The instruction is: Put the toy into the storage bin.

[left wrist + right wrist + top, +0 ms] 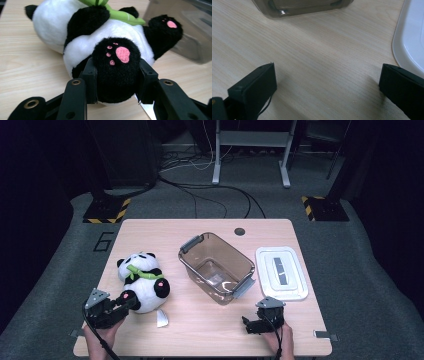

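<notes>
Dark grey carpet surrounds our pale wooden worktop point(210, 330). On it we see a clear brown bin point(216, 267) at centre, with a white lid point(281, 273) lying flat to its right. At near left the plush panda point(143, 281) lies on its back. Our left hand-held gripper point(116, 82) clamps the panda's black foot point(117, 67). Our right hand-held gripper point(254, 324) rests at near right, jaws wide apart, holding nothing.
</notes>
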The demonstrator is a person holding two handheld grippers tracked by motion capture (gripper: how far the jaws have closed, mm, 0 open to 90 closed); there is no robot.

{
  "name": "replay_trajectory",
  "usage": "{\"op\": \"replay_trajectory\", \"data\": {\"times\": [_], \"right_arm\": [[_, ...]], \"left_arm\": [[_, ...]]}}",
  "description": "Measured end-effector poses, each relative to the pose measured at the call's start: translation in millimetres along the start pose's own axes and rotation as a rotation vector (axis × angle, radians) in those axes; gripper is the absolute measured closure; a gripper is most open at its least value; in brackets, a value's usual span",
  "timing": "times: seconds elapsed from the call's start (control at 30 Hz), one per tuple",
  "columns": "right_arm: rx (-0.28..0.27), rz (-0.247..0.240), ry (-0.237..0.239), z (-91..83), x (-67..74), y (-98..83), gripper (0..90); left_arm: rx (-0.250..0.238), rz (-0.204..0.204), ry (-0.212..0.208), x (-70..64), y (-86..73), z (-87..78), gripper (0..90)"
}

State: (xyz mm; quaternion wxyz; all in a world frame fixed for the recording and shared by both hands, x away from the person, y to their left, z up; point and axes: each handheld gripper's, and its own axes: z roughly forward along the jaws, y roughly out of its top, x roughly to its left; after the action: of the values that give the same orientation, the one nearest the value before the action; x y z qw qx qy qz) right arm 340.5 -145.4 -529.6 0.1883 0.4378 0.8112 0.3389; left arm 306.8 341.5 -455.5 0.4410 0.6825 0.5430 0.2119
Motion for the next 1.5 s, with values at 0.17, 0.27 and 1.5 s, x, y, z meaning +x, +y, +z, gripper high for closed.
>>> {"op": "replay_trajectory", "data": {"times": [0.17,0.27,1.5], "right_arm": [[0.0,0.0,0.0,0.0,0.0,0.0,0.4],[-0.001,-0.001,0.001,0.1,-0.1,0.0,0.4],[0.0,0.007,0.004,-0.1,-0.3,0.0,1.0]], "left_arm": [[-0.004,0.046,-0.004,-7.1,0.6,-1.8,49.9],[-0.01,0.063,-0.015,-2.8,4.7,-4.8,33.6],[0.304,0.386,-0.198,29.9,90.0,62.5,46.9]]}}
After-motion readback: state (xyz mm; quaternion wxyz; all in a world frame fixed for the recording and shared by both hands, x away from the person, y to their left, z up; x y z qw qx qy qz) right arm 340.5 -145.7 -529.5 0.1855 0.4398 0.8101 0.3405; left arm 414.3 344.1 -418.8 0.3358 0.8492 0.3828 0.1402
